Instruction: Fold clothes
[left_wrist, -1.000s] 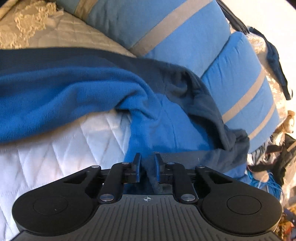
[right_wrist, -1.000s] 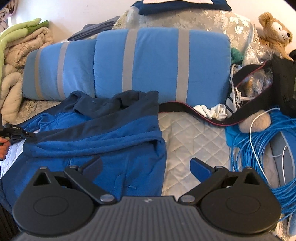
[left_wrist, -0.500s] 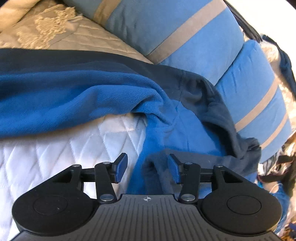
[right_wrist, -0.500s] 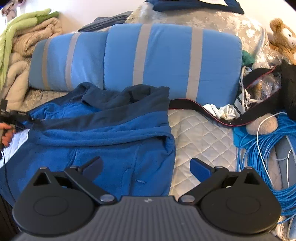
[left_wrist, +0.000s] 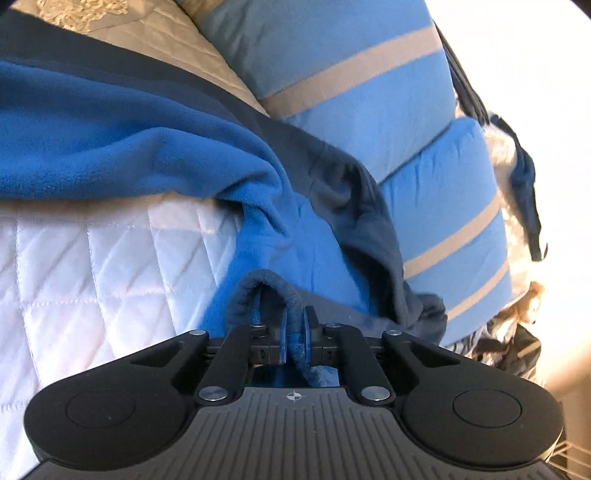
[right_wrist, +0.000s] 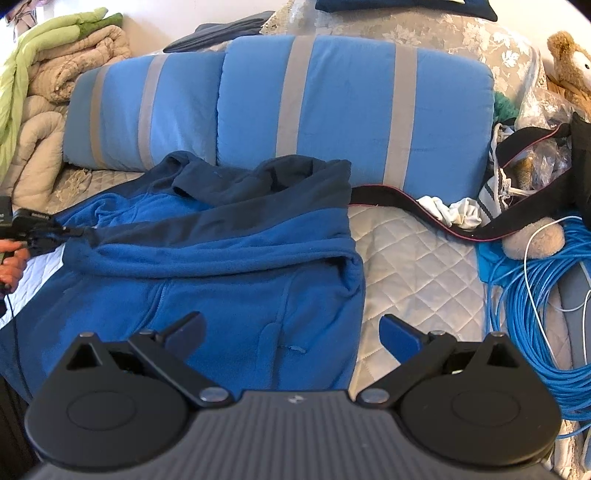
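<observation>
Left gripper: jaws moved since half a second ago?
Yes. The left gripper stood open around the fleece jacket cuff; now its jaws are shut on that cuff, nearer the striped cushion.

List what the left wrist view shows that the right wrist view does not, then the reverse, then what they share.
Left wrist only: the left tool seen close, its blue pads shut on the dark cuff edge of the blue fleece jacket.
Right wrist only: the open right tool, a brown teddy bear, a coil of blue cable, a person's hand.
Both: the jacket, the blue pillows with grey stripes, the white quilted bedcover.
</observation>
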